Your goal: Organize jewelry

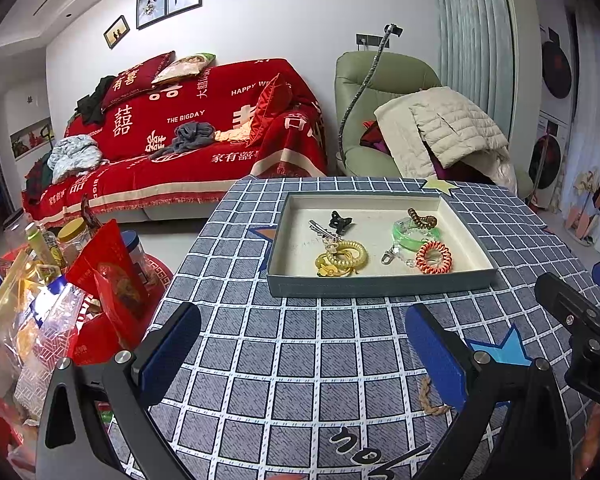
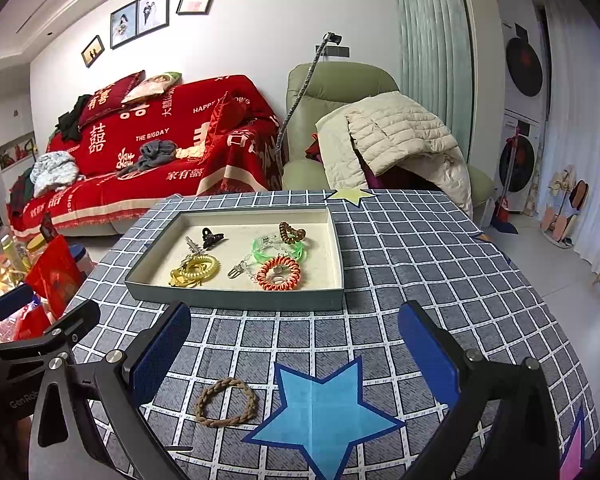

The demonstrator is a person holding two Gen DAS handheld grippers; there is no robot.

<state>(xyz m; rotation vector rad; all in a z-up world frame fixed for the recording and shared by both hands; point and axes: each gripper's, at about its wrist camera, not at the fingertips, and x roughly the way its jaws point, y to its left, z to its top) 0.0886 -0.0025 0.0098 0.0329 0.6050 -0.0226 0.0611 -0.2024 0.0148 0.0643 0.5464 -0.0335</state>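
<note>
Right wrist view: braided band (image 2: 226,402) on cloth between wide, empty jaws.

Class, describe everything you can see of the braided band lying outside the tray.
The braided band is a tan, rope-like closed loop, apparently plaited cord or elastic. It lies flat in a rough oval on the checked tablecloth, just left of the blue star print and well short of the tray. Nothing grips it: it sits between the open right gripper's fingers, nearer the left finger.
</note>
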